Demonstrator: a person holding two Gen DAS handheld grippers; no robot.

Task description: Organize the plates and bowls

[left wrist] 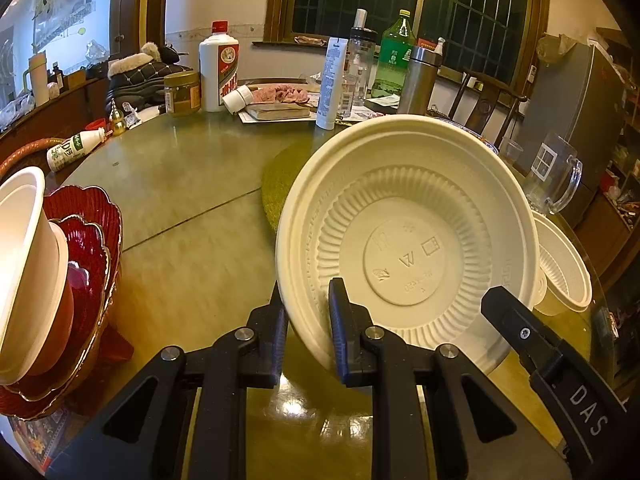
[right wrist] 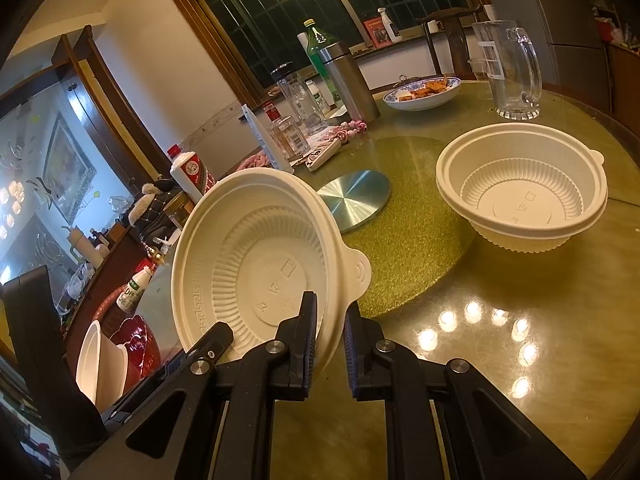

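Both grippers [left wrist: 308, 320] [right wrist: 332, 340] apparently astride tilted bowl [left wrist: 408, 240]

Tilted bowl [right wrist: 256, 256] left of stacked bowls [right wrist: 524, 196]; mug [right wrist: 508, 68] behind them

Right wrist view: I have a white bowl pinched at the rim, tilted up.

My right gripper [right wrist: 329, 344] has one finger inside the held bowl [right wrist: 256, 256] and one outside its wall, near the rim tab; the bowl's inside faces the camera. The left gripper [right wrist: 208, 354] meets the same bowl's lower rim; grip unclear. A second white bowl [right wrist: 520, 196] sits upright on the table [right wrist: 500, 360], well apart, beside the green mat [right wrist: 412, 236]. Red plates [right wrist: 136, 344] at lower left.
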